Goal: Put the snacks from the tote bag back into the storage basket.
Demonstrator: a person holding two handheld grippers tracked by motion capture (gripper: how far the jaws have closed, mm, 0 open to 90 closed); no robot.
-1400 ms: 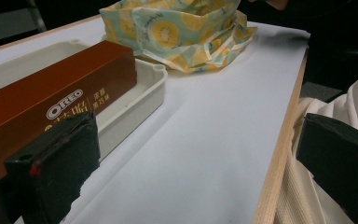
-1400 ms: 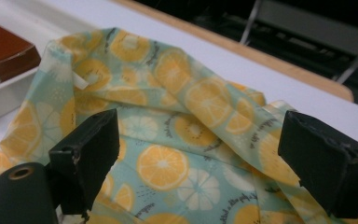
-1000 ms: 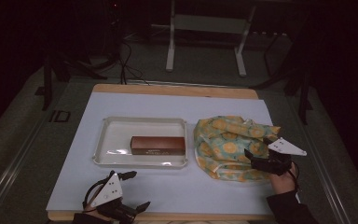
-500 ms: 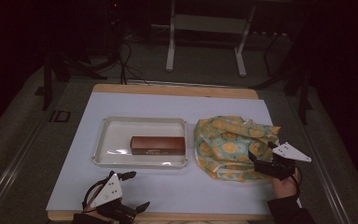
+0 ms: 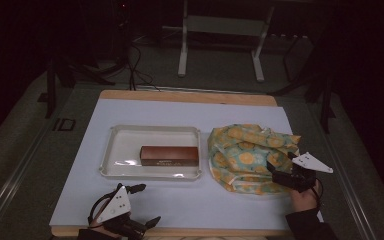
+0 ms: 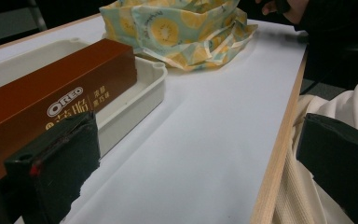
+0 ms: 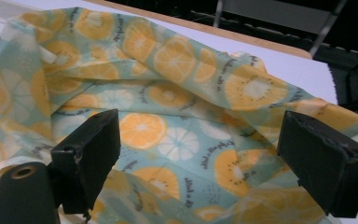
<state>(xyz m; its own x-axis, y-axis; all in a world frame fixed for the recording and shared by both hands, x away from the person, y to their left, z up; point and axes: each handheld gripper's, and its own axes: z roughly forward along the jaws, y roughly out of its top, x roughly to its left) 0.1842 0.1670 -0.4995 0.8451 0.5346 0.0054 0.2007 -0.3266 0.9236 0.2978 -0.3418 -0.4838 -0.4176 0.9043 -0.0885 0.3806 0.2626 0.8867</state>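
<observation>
Right claw (image 5: 275, 170) drawn back, open at cloth (image 5: 247, 156) edge

"OREO" on brown box (image 6: 51, 98)

Orange-slice-patterned teal cloth (image 5: 247, 155), brown box (image 5: 169, 155)

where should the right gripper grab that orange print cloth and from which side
Probably a raised fold on the cloth edge nearest the right gripper, coming in low from the table's right. The cloth lies crumpled with upstanding ridges, and the open jaws already face one.
</observation>
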